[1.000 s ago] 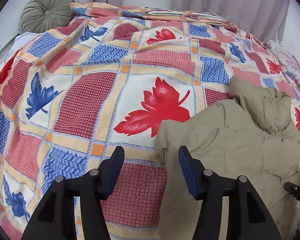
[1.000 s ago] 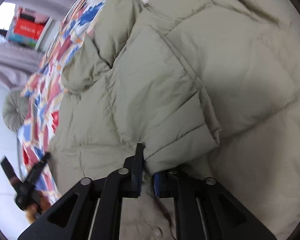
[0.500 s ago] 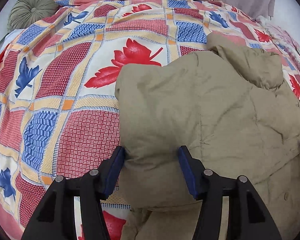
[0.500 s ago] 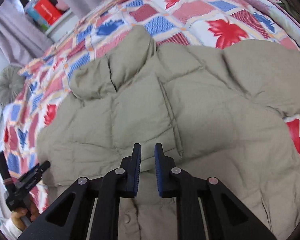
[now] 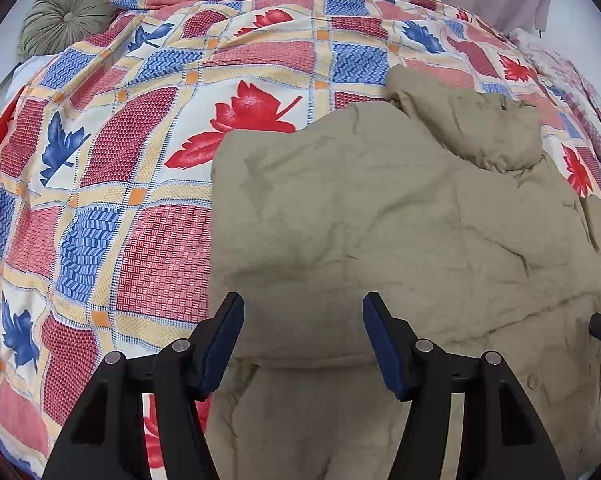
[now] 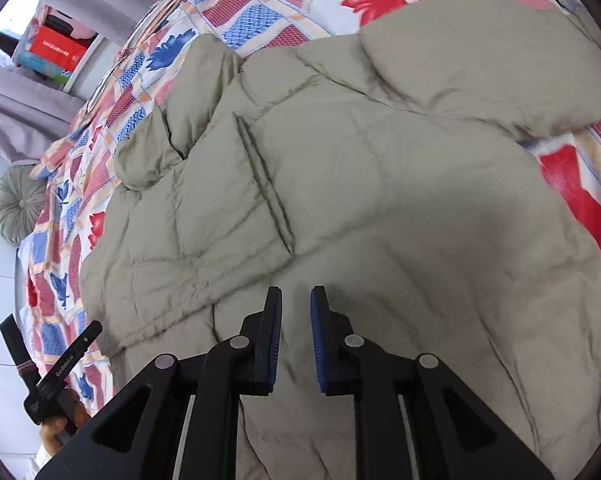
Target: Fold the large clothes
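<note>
The left gripper (image 5: 302, 340) hangs over the near edge of the jacket (image 5: 380, 240), its jaws spread wide and just opened a little further, with a folded bulge of the jacket lying below and between them but no pad pressing on it. The right gripper (image 6: 296, 340) hangs over the jacket's (image 6: 340, 200) lower middle, its jaws a narrow gap apart, having just parted slightly, with nothing pinched between them. The beige puffer jacket lies spread on the bed (image 5: 120, 200), covering the side of it nearest both grippers, its front flap showing as a ridge down the middle. In the right wrist view, a hand (image 6: 56, 428) holds the left gripper beside the jacket's near left edge. Beyond the jacket the bed's leaf-patterned cover runs on bare. Farthest from the jacket, a round green cushion (image 5: 66, 20) rests at the bed's far corner.
</note>
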